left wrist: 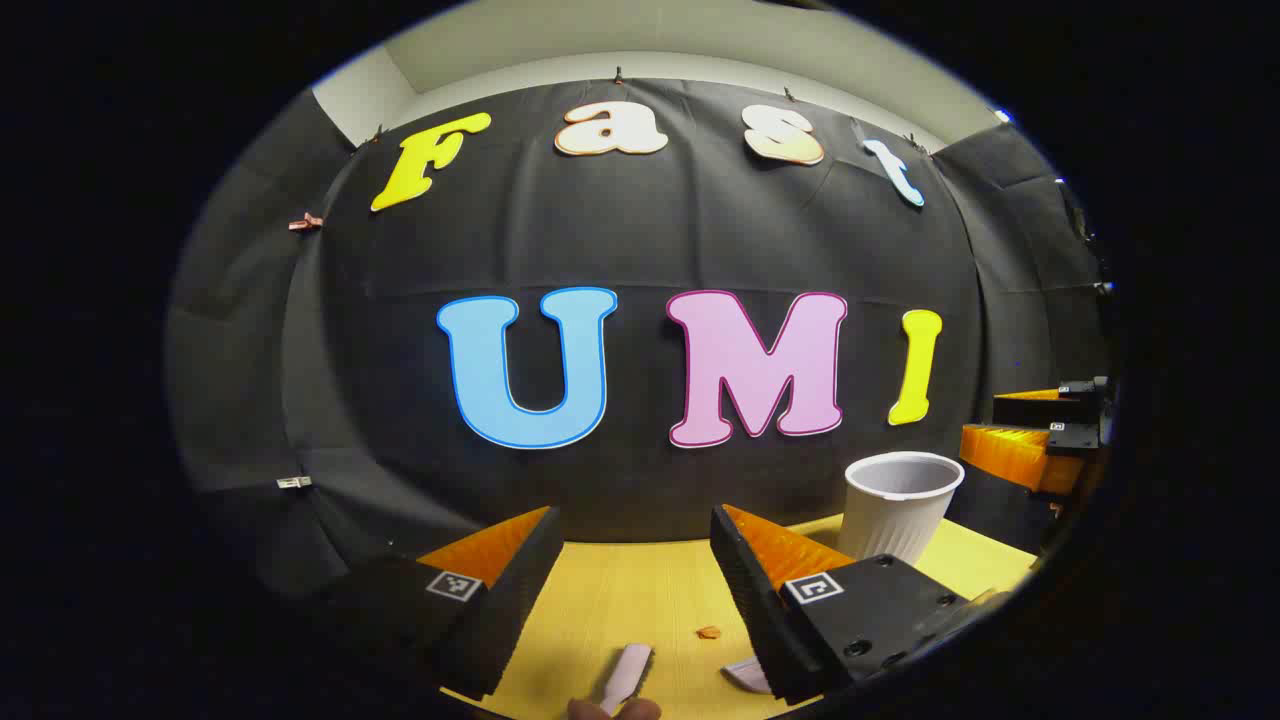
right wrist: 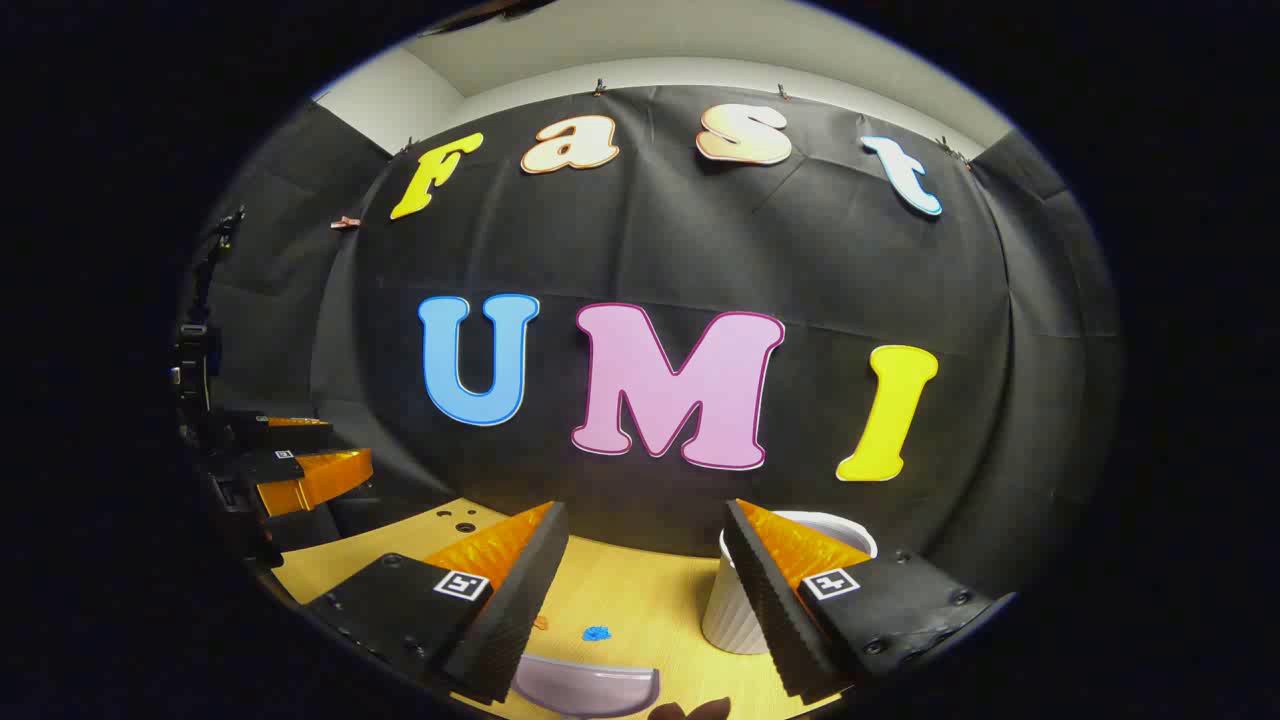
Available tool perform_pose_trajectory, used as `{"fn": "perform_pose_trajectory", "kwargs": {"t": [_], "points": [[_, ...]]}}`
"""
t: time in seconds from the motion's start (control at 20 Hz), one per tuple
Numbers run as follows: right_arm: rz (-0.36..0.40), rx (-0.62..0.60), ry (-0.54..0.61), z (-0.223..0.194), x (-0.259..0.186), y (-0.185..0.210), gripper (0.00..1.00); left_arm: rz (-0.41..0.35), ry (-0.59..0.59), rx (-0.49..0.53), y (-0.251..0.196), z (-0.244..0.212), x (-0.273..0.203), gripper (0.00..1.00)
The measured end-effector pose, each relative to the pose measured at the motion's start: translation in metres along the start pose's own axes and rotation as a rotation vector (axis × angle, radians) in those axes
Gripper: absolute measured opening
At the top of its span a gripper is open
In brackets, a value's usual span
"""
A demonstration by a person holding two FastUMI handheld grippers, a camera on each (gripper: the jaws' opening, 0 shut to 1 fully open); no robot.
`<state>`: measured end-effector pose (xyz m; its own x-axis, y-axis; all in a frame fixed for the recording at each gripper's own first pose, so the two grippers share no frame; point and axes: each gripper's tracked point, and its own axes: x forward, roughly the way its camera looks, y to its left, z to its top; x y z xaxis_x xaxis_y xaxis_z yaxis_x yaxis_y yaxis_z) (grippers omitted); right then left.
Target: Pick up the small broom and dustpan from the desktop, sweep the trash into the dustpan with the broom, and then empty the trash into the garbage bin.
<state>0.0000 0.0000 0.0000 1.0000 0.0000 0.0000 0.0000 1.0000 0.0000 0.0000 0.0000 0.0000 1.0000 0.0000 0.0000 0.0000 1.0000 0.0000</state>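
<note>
Left gripper view: fingers (left wrist: pixel 520 590) wide apart

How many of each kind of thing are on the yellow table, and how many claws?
Claws: 2, left claw and right claw
White cup: 1
Lilac dustpan: 1
Pale pink handle: 1
Scraps: 2, orange scrap and blue scrap
Total: 7

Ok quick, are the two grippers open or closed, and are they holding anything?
Left gripper: open, holding nothing.
Right gripper: open, holding nothing.
</note>
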Motion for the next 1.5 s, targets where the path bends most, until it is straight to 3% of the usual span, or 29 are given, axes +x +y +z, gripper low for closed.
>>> {"fn": "perform_pose_trajectory", "kwargs": {"t": [0.5,0.7,0.9,1.15,1.5], "points": [[0.006,-0.023,0.006,0.001,0.0,0.011,0.97,0.008,-0.005,-0.021,0.011,-0.003,0.004,0.94],[0.018,-0.019,0.073,-0.014,-0.003,0.015,0.97,-0.008,-0.004,-0.023,0.012,-0.006,0.003,0.94],[0.05,-0.015,0.289,-0.07,-0.024,0.021,0.98,-0.02,0.008,-0.012,0.017,-0.015,0.002,0.94],[0.074,-0.041,0.654,-0.179,-0.069,0.041,0.96,-0.029,0.039,-0.004,0.028,-0.034,-0.004,0.94],[0.103,0.016,1.021,-0.301,-0.107,0.076,0.91,-0.041,0.096,0.015,0.047,-0.065,-0.02,0.94]]}}
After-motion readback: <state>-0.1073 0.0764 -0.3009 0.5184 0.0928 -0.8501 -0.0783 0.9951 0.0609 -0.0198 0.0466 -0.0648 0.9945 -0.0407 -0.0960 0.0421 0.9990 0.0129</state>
